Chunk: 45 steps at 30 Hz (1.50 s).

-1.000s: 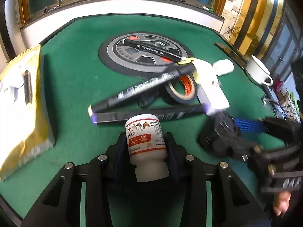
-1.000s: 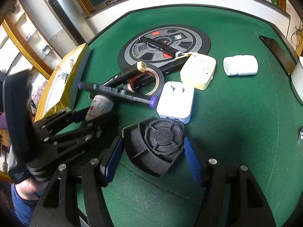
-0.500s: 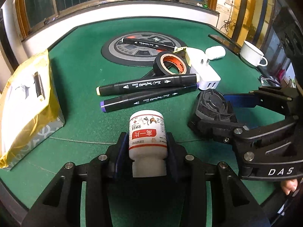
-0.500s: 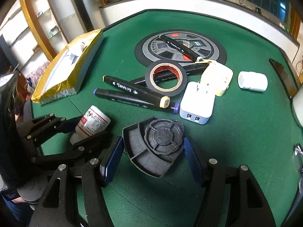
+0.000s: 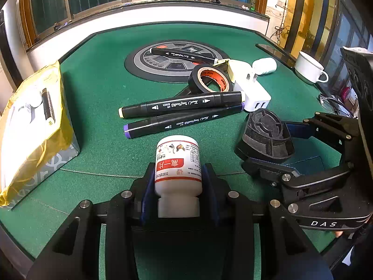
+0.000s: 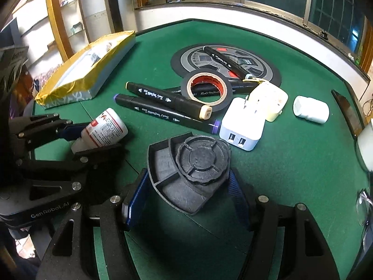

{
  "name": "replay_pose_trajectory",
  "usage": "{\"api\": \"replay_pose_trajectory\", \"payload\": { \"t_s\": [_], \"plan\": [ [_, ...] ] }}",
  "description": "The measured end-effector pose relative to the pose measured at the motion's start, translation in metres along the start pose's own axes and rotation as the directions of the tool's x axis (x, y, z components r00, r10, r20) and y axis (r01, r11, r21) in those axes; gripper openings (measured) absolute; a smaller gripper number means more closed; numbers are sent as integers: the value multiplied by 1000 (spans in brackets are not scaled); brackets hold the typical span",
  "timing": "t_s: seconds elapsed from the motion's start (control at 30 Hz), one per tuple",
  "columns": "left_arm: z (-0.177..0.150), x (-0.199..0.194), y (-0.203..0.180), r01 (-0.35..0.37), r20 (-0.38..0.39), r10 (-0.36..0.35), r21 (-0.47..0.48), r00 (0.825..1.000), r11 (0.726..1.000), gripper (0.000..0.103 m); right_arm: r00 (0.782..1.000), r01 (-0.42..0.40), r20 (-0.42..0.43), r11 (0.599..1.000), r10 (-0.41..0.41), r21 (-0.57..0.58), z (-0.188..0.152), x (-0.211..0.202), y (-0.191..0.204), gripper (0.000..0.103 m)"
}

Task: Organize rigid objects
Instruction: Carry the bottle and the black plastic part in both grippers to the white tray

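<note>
My left gripper is shut on a white pill bottle with a red label, held above the green table; it also shows in the right wrist view. My right gripper is shut on a black foam holder, seen in the left wrist view to the right of the bottle. Two black markers, a roll of black tape, a white charger, a cream plug and a small white case lie beyond on the felt.
A gold-lined open box with items in it stands at the left. A round grey panel with a third marker on it sits at the table's centre. A white cup stands at the right edge.
Both grippers have pulled back and lifted toward the near edge with their objects still held. The markers, tape and charger now lie farther away.
</note>
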<state>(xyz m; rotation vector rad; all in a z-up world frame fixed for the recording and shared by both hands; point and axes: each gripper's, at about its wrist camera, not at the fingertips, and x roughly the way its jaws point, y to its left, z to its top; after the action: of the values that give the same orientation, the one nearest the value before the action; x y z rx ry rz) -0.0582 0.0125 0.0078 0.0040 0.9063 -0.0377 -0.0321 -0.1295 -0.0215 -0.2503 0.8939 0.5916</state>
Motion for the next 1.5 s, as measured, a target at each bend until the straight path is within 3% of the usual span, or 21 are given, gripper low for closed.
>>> {"api": "replay_pose_trajectory", "payload": {
  "t_s": [0.27,0.37,0.47,0.57,0.7,0.8,0.87,0.9,0.93,1.1,1.5],
  "plan": [
    [0,0,-1,-2,0,2,2,1000,1000,38,1000,-11,-30,1000,10,-13,4,5,1,68],
    [0,0,-1,-2,0,2,2,1000,1000,38,1000,3,-26,1000,-3,25,5,2,-4,57],
    [0,0,-1,-2,0,2,3,1000,1000,38,999,-36,-29,998,38,61,6,1,-12,57],
    [0,0,-2,-4,-1,4,7,1000,1000,39,1000,-20,-23,998,21,59,5,2,-12,57],
    [0,1,-6,9,-5,-9,30,1000,1000,50,1000,1,4,998,-1,58,6,-4,-11,57],
    [-1,0,-7,1,-3,-1,29,1000,1000,50,1000,-2,17,998,1,61,6,-6,-11,57],
    [-1,-1,-7,0,-2,0,24,1000,1000,48,1000,1,23,998,-3,56,8,-7,-9,57],
    [-1,-2,-7,-5,2,5,23,1000,1000,36,1000,2,29,999,-4,54,8,-9,-9,57],
    [-1,-2,-6,-3,6,3,21,1000,1000,33,999,1,34,999,-2,52,8,-10,-9,57],
    [-2,-5,-1,23,20,-22,-26,1000,999,33,999,-6,48,999,3,49,8,-13,-6,57],
    [0,-27,-2,-129,153,129,-9,980,992,33,995,-55,86,997,50,60,11,-21,-7,57]
  ]
}}
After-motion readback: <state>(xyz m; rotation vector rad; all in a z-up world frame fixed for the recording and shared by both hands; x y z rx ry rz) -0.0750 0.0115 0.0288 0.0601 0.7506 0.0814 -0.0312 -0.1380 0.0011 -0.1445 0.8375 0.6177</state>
